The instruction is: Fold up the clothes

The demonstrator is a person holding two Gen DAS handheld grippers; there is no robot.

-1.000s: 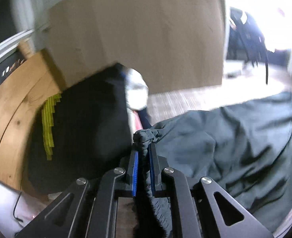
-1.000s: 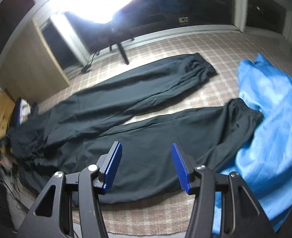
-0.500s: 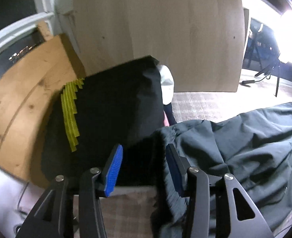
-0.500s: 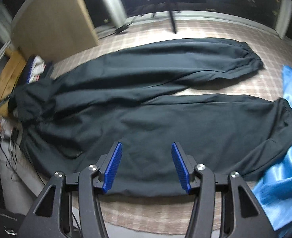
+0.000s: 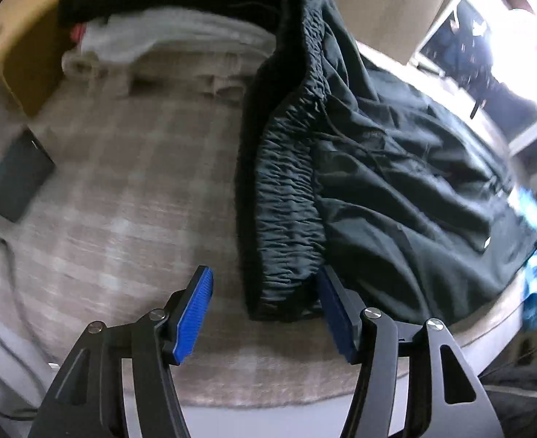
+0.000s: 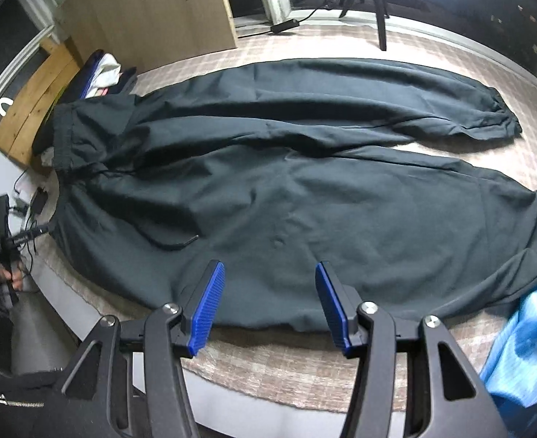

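Dark grey trousers (image 6: 305,200) lie spread flat on a checked rug (image 6: 286,365), waist to the left and both legs running right. In the left wrist view their gathered waistband (image 5: 286,200) hangs into the frame, and its lower corner sits between the jaws of my left gripper (image 5: 265,284), close to the right pad (image 5: 332,310). Those jaws are closing, and the left pad (image 5: 195,314) is still clear of the cloth. My right gripper (image 6: 270,284) hovers open over the near edge of the trousers with nothing between its pads.
A bright blue cloth (image 6: 524,328) lies beside the leg cuffs at the right. A wooden cabinet (image 6: 151,11), a wooden board (image 6: 31,109) and a pile of clothes (image 6: 100,73) stand beyond the waist. A dark flat device (image 5: 16,179) and cables lie on the rug's left.
My left gripper let go of the bunched fabric, opened, and dropped down toward the rug at the waistband corner. My right gripper slid left along the trousers, still open.
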